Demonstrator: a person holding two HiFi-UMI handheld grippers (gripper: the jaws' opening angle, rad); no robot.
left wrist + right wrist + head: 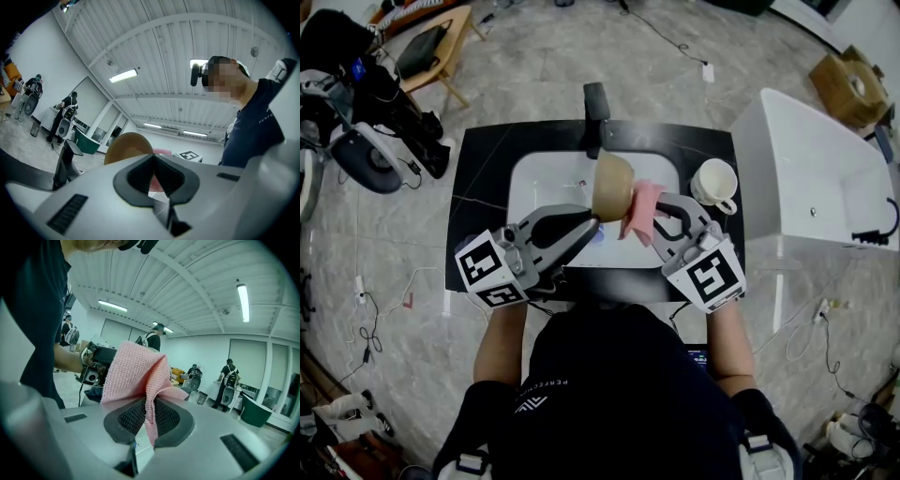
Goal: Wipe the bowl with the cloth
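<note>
In the head view the bowl is just above the middle of the frame, held in the air over the white sink that is set in a black counter. It is tipped up on edge. Its long axis runs up and down the frame, leaning slightly to the right at the top. Its rounded side seems to bulge toward the right, though I cannot tell for sure which way the mouth faces.

The left gripper comes in from the lower left, and its jaws are clamped on the bowl's lower edge. In the left gripper view the pads meet in a tight V, and the tan bowl rises just behind them.

The right gripper comes in from the lower right. Its jaws are pinched together on the pink cloth, which lies against the bowl's right side. In the right gripper view a fold of the cloth hangs down between the ribbed pads and bunches above them.

A black faucet stands at the upper edge of the sink. A white mug sits on the counter to the right.
</note>
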